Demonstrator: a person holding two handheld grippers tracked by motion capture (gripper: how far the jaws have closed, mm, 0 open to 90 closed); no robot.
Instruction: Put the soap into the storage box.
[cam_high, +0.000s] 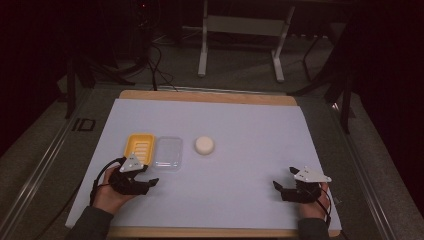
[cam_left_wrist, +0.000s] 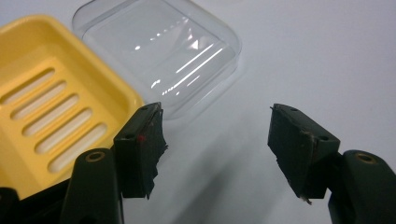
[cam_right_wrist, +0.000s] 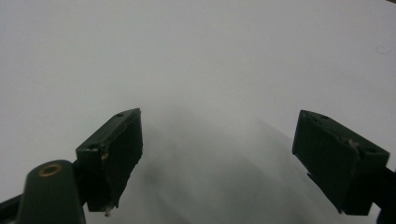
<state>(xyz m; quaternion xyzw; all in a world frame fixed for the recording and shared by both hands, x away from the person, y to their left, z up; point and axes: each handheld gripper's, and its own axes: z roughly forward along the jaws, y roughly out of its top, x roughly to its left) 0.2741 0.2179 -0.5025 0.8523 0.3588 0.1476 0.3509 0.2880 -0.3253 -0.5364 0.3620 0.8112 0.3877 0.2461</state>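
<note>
On top of the big white sheet (cam_high: 240, 150) that is covering the wooden table (cam_high: 207, 96), three small things are lying in a row. At the left is a yellow plastic soap dish with long slots in its floor (cam_high: 139, 147). Touching its right side is a clear plastic lid with round corners (cam_high: 168, 153). A round white bar of soap (cam_high: 204, 145) is sitting a little to the right of the lid, apart from it.

Near the bottom left corner of the sheet, the person's left hand (cam_high: 111, 194) is holding the left gripper (cam_high: 150, 182). It is pointing to the right and sitting just in front of the yellow dish and the clear lid. In the left gripper view, the yellow dish (cam_left_wrist: 51, 102) and the clear lid (cam_left_wrist: 163, 51) are lying just past the tips. The two black jaws are standing apart with bare white sheet between them. They are not holding anything, and they are not touching the dish or the lid.

Over at the bottom right, the right hand (cam_high: 314, 200) is holding the right gripper (cam_high: 276, 187), well apart from the three things. Its jaws are standing wide apart too, over bare white sheet, and nothing is between them.
</note>
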